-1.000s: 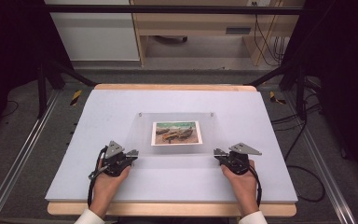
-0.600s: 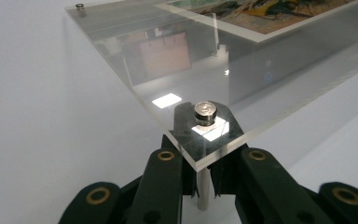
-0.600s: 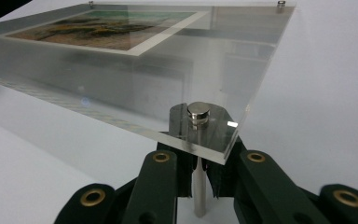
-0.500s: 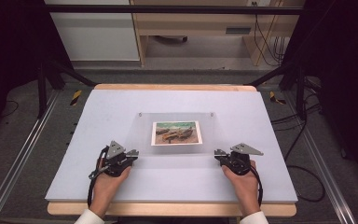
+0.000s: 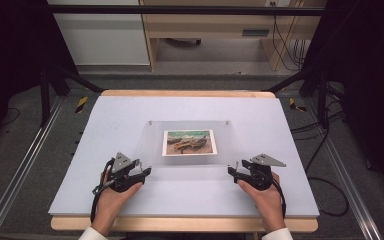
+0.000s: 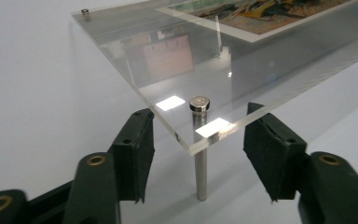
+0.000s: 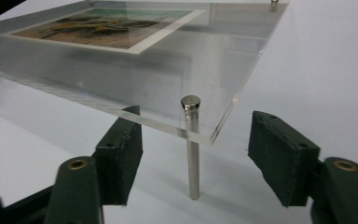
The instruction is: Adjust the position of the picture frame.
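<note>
A clear acrylic plate (image 5: pixel 225 145) holding a landscape photo (image 5: pixel 189 142) stands on thin metal posts over the white board (image 5: pixel 130 115). My left gripper (image 5: pixel 147 172) sits at the plate's near left corner. In the left gripper view the left gripper (image 6: pixel 199 112) is open, its jaws just widened, and a post (image 6: pixel 200 168) stands untouched between the pads under the plate (image 6: pixel 168 60). My right gripper (image 5: pixel 231 170) is at the near right corner. The right gripper (image 7: pixel 196 114) has likewise just opened around a post (image 7: pixel 193 158) without touching it, below the plate (image 7: pixel 205 60).
The white board lies on a wooden table (image 5: pixel 180 223) with a strip of its front edge showing. Metal rails (image 5: pixel 25 165) run along both sides. Cables (image 5: pixel 325 150) lie on the floor at the right, and a wooden desk (image 5: pixel 205 25) stands beyond.
Both hands stay at the plate's near corners. The high view is too small to show any difference in the jaws.
</note>
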`<control>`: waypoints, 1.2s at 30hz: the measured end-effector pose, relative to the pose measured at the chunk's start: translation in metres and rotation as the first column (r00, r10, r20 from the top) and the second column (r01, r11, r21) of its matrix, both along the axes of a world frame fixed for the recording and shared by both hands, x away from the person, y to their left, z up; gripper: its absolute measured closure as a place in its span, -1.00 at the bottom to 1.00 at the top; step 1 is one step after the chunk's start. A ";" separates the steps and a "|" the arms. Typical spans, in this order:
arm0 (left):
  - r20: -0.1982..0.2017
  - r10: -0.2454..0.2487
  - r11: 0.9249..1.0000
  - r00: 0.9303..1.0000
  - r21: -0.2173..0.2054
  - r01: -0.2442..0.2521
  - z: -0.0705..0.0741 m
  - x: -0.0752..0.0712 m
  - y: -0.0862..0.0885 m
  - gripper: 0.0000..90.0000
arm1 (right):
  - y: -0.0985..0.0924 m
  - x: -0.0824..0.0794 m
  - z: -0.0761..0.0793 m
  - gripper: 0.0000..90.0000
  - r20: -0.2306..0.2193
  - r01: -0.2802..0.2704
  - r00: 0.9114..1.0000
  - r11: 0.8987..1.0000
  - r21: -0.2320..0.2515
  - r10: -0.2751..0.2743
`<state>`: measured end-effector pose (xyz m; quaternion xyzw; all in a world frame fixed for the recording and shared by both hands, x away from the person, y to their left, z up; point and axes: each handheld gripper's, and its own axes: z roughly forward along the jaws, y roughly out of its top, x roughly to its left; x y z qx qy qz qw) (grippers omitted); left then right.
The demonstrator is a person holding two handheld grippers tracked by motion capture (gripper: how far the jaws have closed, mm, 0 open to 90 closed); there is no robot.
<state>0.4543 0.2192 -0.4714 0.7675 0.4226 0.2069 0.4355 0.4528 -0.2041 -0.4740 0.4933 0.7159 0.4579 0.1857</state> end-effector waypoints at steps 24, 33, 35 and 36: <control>-0.046 -0.038 0.991 0.998 -0.132 0.032 0.018 -0.004 0.009 -0.76 | 0.004 -0.001 0.021 -0.79 0.036 -0.056 0.998 0.998 0.020 0.056; 0.019 0.027 0.982 0.999 -0.187 -0.023 0.029 0.001 0.012 -0.68 | 0.005 0.009 0.027 -0.70 0.044 -0.018 0.999 0.998 0.053 0.015; 0.033 0.034 0.985 0.999 -0.171 -0.028 0.030 0.004 0.009 -0.59 | 0.005 0.013 0.030 -0.60 0.039 -0.003 0.999 0.998 0.062 0.001; 0.033 0.034 0.985 0.999 -0.171 -0.028 0.030 0.004 0.009 -0.56 | 0.005 0.013 0.030 -0.60 0.039 -0.003 0.999 0.998 0.062 0.001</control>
